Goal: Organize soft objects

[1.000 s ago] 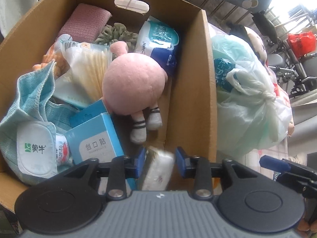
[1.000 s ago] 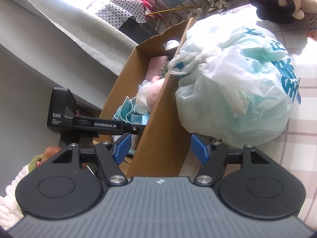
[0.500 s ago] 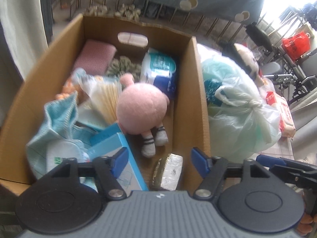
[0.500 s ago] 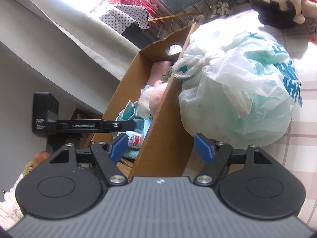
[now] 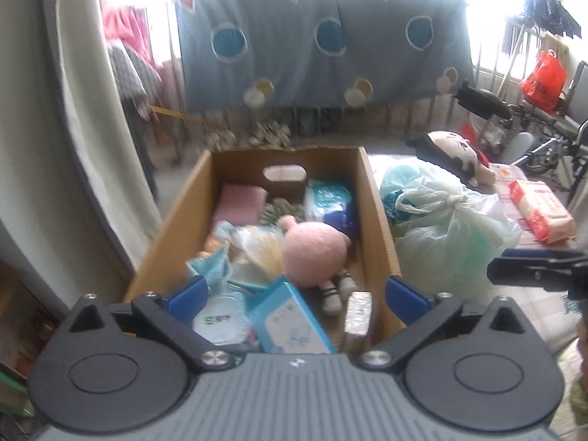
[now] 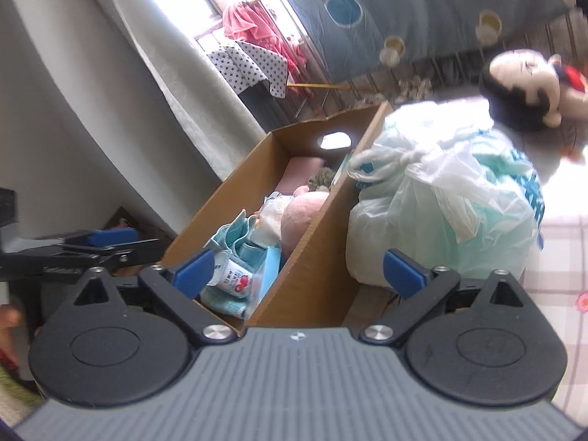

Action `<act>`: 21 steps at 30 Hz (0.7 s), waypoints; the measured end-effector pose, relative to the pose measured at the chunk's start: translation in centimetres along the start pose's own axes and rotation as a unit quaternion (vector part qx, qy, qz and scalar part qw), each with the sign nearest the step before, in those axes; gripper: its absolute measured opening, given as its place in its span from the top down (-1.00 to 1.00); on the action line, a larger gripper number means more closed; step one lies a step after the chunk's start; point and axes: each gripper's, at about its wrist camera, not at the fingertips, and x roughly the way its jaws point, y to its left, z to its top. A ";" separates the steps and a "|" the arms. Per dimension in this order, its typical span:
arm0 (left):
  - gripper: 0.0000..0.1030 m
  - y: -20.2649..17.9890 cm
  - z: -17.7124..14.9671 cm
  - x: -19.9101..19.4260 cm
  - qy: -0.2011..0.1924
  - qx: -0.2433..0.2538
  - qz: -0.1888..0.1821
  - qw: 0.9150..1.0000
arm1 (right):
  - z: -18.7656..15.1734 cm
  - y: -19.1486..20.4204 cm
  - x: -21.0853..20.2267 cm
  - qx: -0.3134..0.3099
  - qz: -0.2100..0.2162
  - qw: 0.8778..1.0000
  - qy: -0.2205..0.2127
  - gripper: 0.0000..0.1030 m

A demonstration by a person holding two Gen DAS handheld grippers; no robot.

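A cardboard box (image 5: 378,220) holds a pink plush doll (image 5: 316,253), a pink sponge (image 5: 240,204), a tissue pack (image 5: 327,198), a blue carton (image 5: 290,321), a teal cloth (image 5: 213,268) and a wrapped white sponge (image 5: 358,316) in the near right corner. My left gripper (image 5: 297,294) is open and empty above the box's near end. My right gripper (image 6: 297,268) is open and empty, straddling the box's right wall (image 6: 316,257). A tied plastic bag (image 6: 452,198) sits right of the box, with a black-haired plush doll (image 6: 522,88) behind it.
A red and white packet (image 5: 540,209) lies on the checked tablecloth (image 6: 558,257) at the right. A blue quilt (image 5: 319,40) hangs behind the box. A curtain (image 5: 84,110) hangs at the left. The right gripper's tip (image 5: 536,275) shows at the right edge.
My left gripper let go of the wrapped white sponge, which now lies in the box's near right corner. The gripper opened, then rose and pulled back. My right gripper stayed open and shifted slightly.
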 end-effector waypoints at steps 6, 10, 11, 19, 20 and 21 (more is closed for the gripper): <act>-1.00 -2.2 -2.0 -1.3 -0.031 0.011 0.030 0.999 | -0.8 2.4 -1.4 -0.060 -0.082 0.995 -0.018 -0.98; -1.00 -2.8 -2.9 -1.9 -0.042 0.007 0.020 0.999 | -1.3 3.4 -2.7 -0.088 -0.131 0.987 -0.031 -0.98; -1.00 -2.9 -3.2 -2.0 -0.044 0.005 0.023 0.999 | -1.5 3.6 -3.0 -0.091 -0.143 0.985 -0.033 -0.98; -1.00 -2.7 -4.8 -2.4 -0.043 -0.013 -0.008 0.999 | -3.7 5.2 -4.2 -0.093 -0.244 0.964 -0.054 -0.98; -1.00 -2.6 -4.9 -2.4 -0.041 -0.014 -0.007 0.999 | -4.0 5.4 -4.2 -0.098 -0.251 0.962 -0.055 -0.98; -1.00 -2.6 -5.2 -2.4 -0.039 -0.015 -0.003 0.999 | -4.2 5.6 -4.2 -0.102 -0.255 0.960 -0.058 -0.98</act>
